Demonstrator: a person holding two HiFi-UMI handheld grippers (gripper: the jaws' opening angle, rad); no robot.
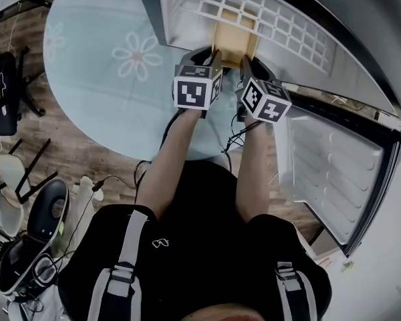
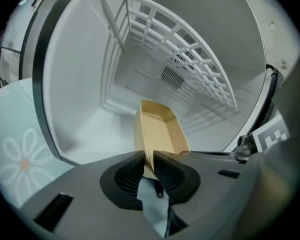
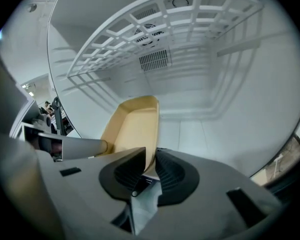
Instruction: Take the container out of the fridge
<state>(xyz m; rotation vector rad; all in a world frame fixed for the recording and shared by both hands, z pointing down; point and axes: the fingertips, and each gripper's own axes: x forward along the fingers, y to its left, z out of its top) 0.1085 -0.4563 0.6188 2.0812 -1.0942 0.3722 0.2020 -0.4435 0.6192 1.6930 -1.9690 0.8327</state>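
A shallow tan container (image 1: pixel 235 40) sits on the floor of the open white fridge (image 1: pixel 187 19), just inside the opening. My left gripper (image 1: pixel 210 54) is shut on the container's left side wall, and the right gripper (image 1: pixel 247 62) is shut on its right side wall. In the left gripper view the container (image 2: pixel 162 129) runs away from the left gripper (image 2: pixel 149 166), its thin wall pinched between the dark ribbed pads. In the right gripper view the container (image 3: pixel 132 126) shows the same way, its wall between the pads of the right gripper (image 3: pixel 151 166).
A white wire shelf (image 1: pixel 254 12) spans the fridge above the container. The fridge door (image 1: pixel 341 172) stands open at the right. A pale blue rug with a flower (image 1: pixel 120 59) covers the wooden floor in front. A chair and cables (image 1: pixel 27 179) lie at the left.
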